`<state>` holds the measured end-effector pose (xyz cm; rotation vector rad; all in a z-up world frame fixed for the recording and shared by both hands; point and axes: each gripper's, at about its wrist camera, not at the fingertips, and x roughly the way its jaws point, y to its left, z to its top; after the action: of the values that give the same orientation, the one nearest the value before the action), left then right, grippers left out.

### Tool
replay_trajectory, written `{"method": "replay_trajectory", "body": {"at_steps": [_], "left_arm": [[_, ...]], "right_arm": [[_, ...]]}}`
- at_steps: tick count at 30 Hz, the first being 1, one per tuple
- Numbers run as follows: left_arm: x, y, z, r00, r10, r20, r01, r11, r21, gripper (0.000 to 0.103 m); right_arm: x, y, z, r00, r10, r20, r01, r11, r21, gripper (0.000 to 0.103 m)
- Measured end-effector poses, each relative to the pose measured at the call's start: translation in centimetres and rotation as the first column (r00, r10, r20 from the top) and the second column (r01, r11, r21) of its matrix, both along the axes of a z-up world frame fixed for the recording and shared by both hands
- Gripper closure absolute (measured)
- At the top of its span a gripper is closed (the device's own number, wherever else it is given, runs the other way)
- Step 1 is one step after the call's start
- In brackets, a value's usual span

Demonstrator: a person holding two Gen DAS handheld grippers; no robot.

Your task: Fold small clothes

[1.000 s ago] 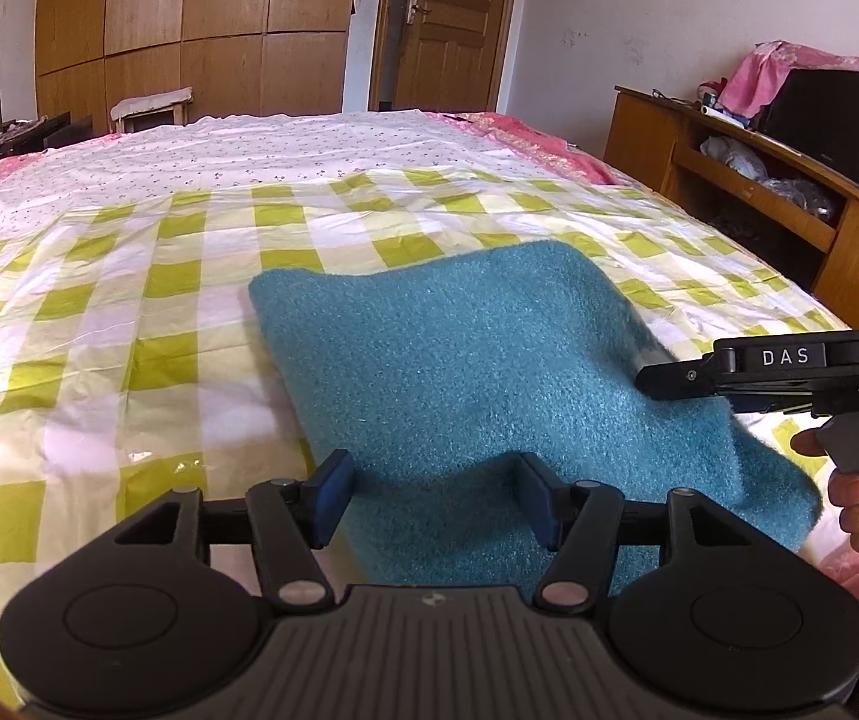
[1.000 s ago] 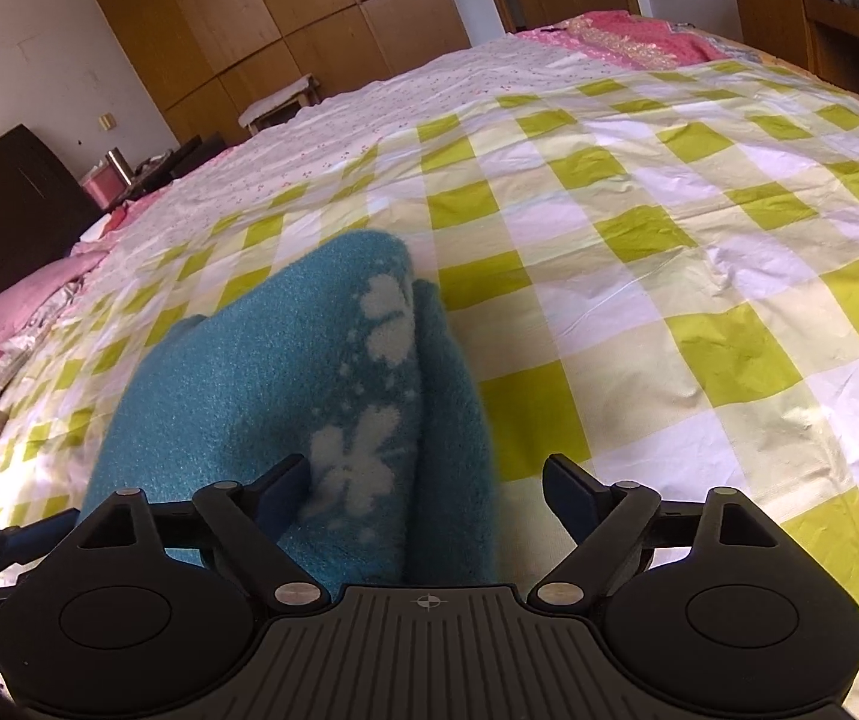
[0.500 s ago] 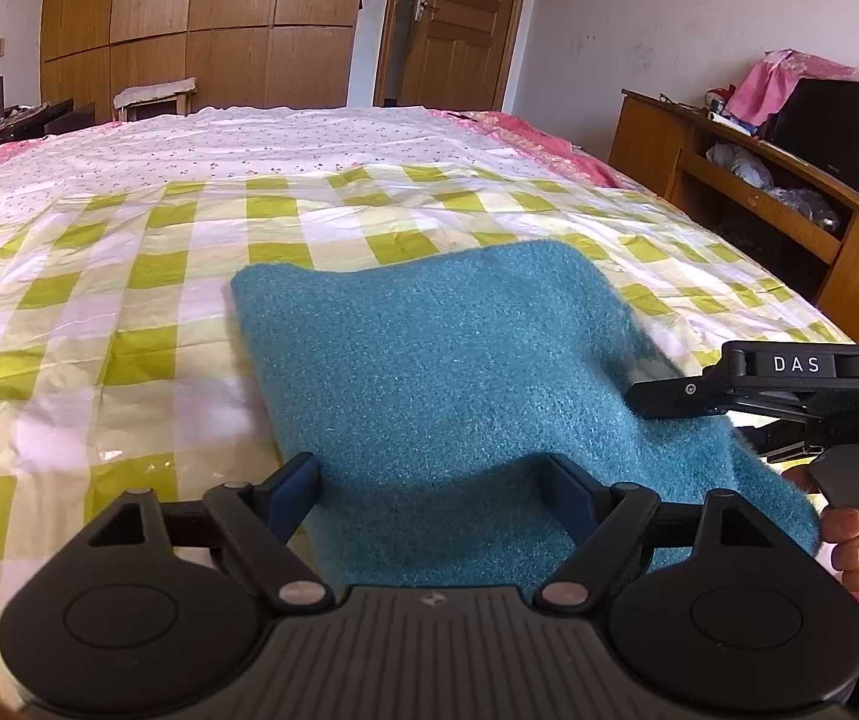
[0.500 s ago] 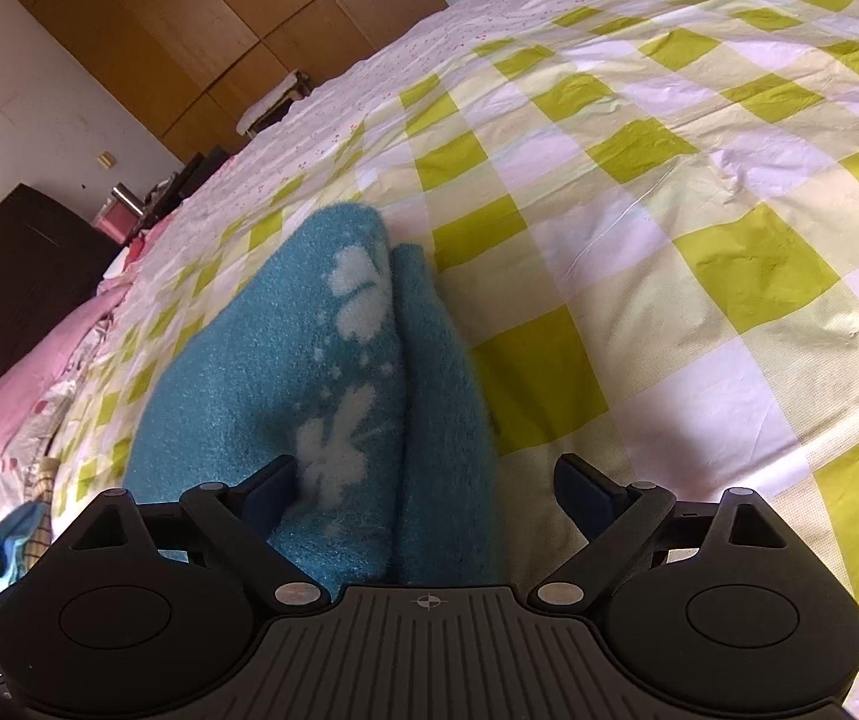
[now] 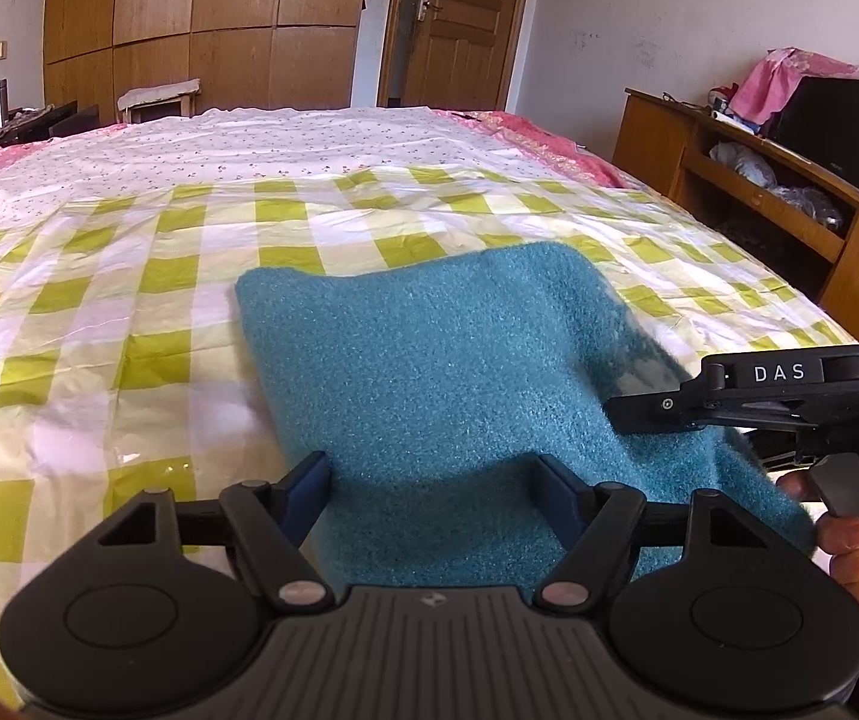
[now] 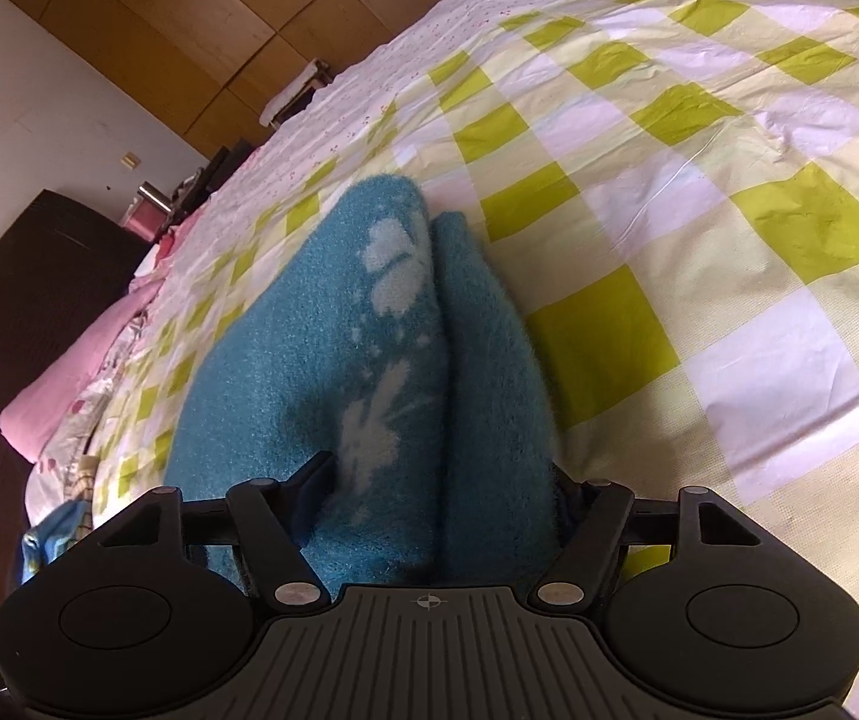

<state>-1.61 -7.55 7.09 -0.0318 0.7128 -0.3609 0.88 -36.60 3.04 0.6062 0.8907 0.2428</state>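
Covering bed, checked sheet [image 5: 129, 312]; wooden wardrobe [image 5: 201, 24] behind

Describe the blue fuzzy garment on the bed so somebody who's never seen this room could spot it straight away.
Start at the big bed, where a yellow-green and white checked sheet covers the near half. The teal fuzzy garment lies on that sheet, just ahead of both grippers. It is the only solid blue, fleecy thing on the checks, and its folded edge shows pale flower and butterfly shapes.
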Motion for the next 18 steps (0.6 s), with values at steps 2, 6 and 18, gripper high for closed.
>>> {"method": "replay_trajectory", "body": {"at_steps": [2, 6, 18], "left_arm": [[-0.1, 0.4, 0.1, 1.000, 0.009, 0.001, -0.009, 1.000, 0.004, 0.027], [-0.3, 1.7, 0.5, 0.999, 0.038, 0.016, -0.039, 0.999, 0.035, 0.027], [-0.1, 4.2, 0.4, 0.993, 0.103, 0.055, -0.108, 0.989, 0.098, 0.028]], "right_arm": [[0.1, 0.5, 0.0, 1.000, 0.008, -0.001, -0.008, 1.000, 0.005, 0.036], [0.6, 2.2, 0.1, 0.999, 0.038, -0.004, -0.038, 0.999, 0.000, 0.038], [2.5, 8.5, 1.2, 0.986, 0.168, 0.016, -0.165, 0.978, -0.127, 0.045]]}}
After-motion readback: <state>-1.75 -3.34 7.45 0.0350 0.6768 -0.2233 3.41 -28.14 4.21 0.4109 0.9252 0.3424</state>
